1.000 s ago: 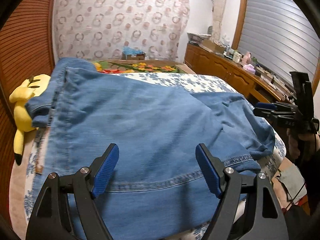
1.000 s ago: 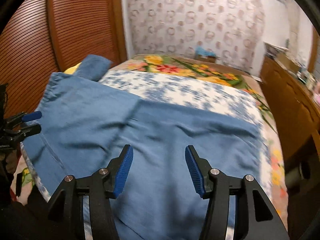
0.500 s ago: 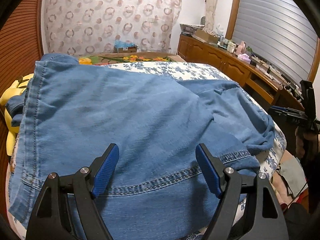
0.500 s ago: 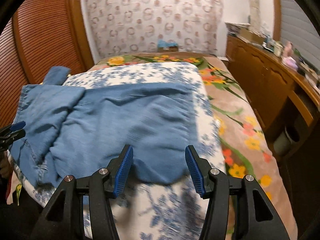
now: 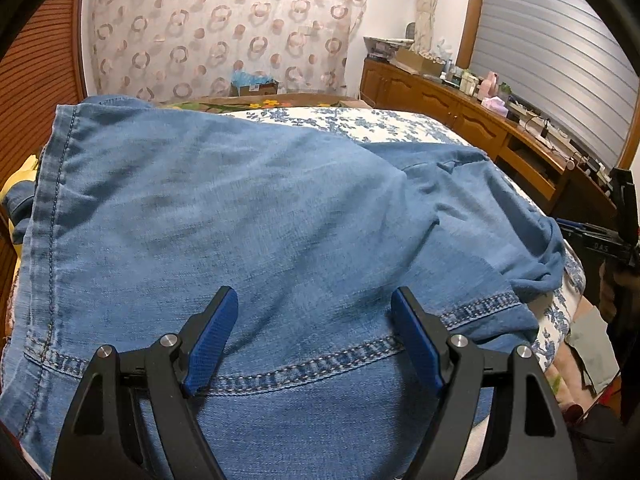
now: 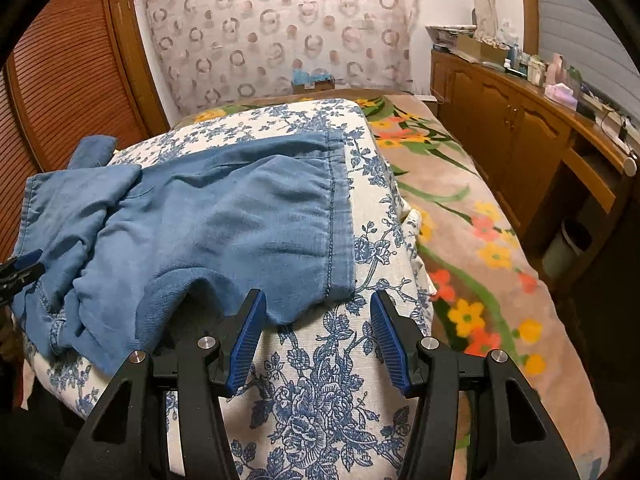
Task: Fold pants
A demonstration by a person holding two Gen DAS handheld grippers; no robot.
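Observation:
Blue denim pants (image 5: 248, 224) lie spread over a bed with a white and blue flowered cover (image 6: 320, 392). My left gripper (image 5: 314, 332) hovers open above a stitched hem band, with nothing between its blue pads. In the right wrist view the pants (image 6: 224, 224) end in a stitched hem at the right, with a rumpled corner near the bed's front edge. My right gripper (image 6: 318, 336) stands open just in front of that corner, over bare cover. Each gripper shows at the edge of the other's view: the right gripper (image 5: 600, 240), the left gripper (image 6: 20, 268).
A yellow plush toy (image 5: 20, 176) peeks out at the left of the pants. A flowered brown blanket (image 6: 472, 240) covers the bed's right side. A wooden sideboard (image 6: 520, 128) with clutter runs along the right wall. Slatted wooden doors (image 6: 60, 92) stand at the left.
The right wrist view swung rightward across the pants to their hem corner and the bed's front edge. The left gripper came lower over the denim. Both jaws kept their width.

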